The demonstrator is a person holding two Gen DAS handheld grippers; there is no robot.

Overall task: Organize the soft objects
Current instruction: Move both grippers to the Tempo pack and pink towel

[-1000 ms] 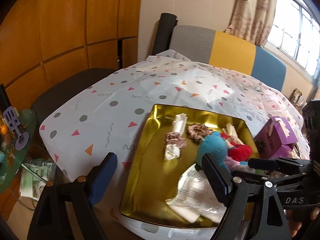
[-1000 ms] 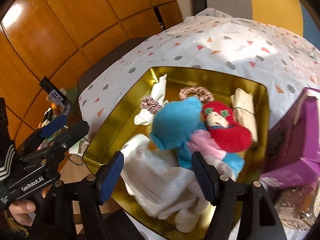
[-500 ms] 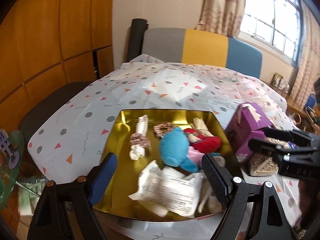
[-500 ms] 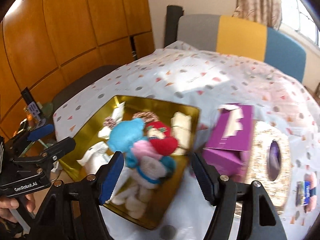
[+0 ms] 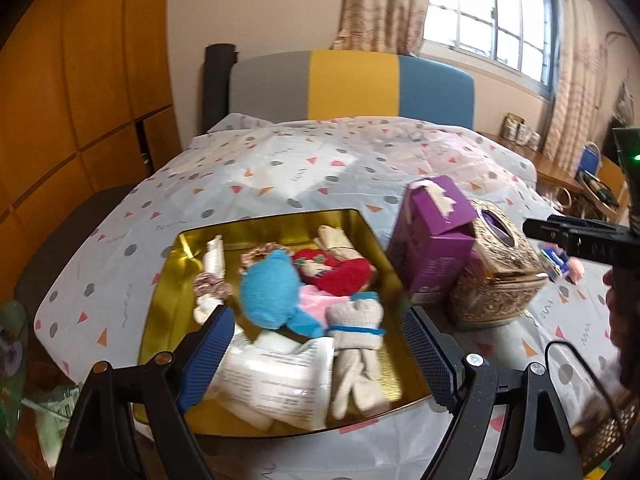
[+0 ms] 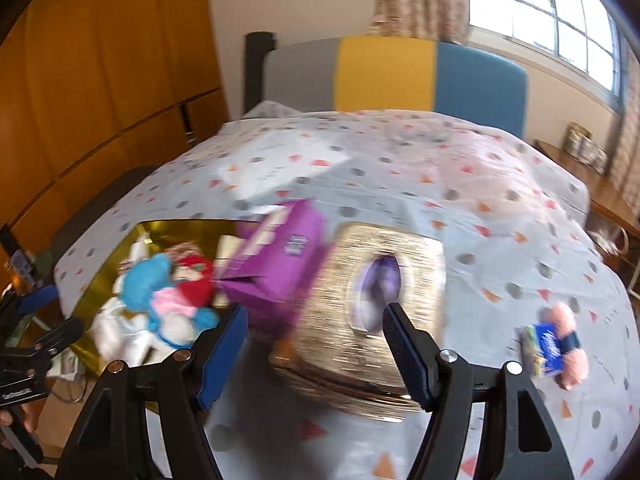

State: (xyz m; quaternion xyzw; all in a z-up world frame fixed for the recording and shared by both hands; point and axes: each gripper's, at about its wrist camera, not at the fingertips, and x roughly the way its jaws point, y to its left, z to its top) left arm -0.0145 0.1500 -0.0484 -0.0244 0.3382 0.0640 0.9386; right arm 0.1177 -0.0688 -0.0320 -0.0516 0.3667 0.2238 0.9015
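A gold tray point(image 5: 160, 320) on the spotted tablecloth holds soft things: a blue plush point(image 5: 270, 290), a red plush point(image 5: 344, 276), a beige glove bundle point(image 5: 356, 344), a white packet point(image 5: 276, 380) and scrunchies. My left gripper point(image 5: 318, 358) is open and empty above the tray's near edge. My right gripper point(image 6: 314, 354) is open and empty above the gold tissue box point(image 6: 360, 344). The tray also shows in the right wrist view point(image 6: 100, 276). A pink yarn skein point(image 6: 564, 344) with a blue label lies on the cloth at the right.
A purple carton point(image 5: 434, 240) stands between the tray and the gold tissue box point(image 5: 500, 280). A grey, yellow and blue headboard point(image 5: 352, 84) is behind. Wooden cabinets point(image 5: 80, 80) are at the left. A side table point(image 5: 560, 168) stands under the window.
Both grippers have swung right and pulled back. The right wrist view has moved from the tray to the tissue box and the yarn skein. Both stay open and empty.
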